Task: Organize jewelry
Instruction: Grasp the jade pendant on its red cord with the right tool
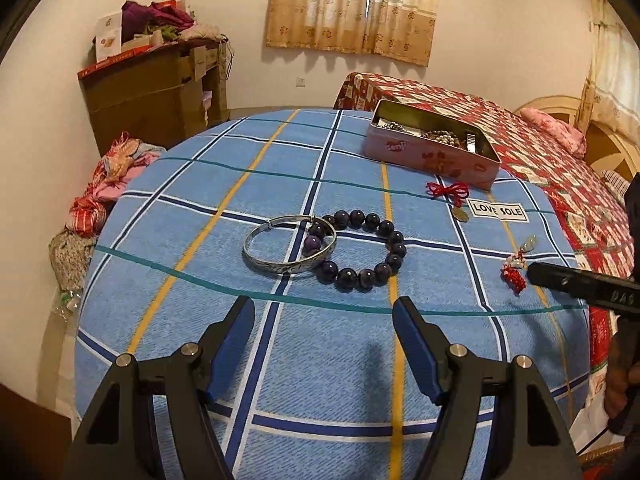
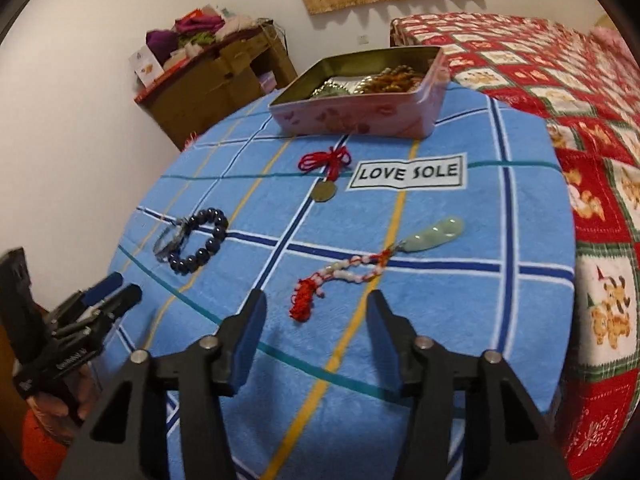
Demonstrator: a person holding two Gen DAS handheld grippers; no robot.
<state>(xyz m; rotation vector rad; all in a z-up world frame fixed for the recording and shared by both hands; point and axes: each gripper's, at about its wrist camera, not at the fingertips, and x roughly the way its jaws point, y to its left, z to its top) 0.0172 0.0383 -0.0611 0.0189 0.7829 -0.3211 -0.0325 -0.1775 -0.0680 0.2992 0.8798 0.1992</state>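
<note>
On the blue checked cloth lie a silver bangle and a dark purple bead bracelet, overlapping; my left gripper stands open just short of them, nothing between its fingers. A red-tasselled charm with a green jade pendant lies ahead of my right gripper, which is open with its fingertips flanking the red tassel, apart from it. A red cord with a coin pendant lies by the pink tin, which holds several pieces of jewelry.
The tin stands at the cloth's far side. A bed with a red patterned quilt runs along the right. Cardboard boxes piled with clothes stand at the back left wall. A hand holds the left gripper.
</note>
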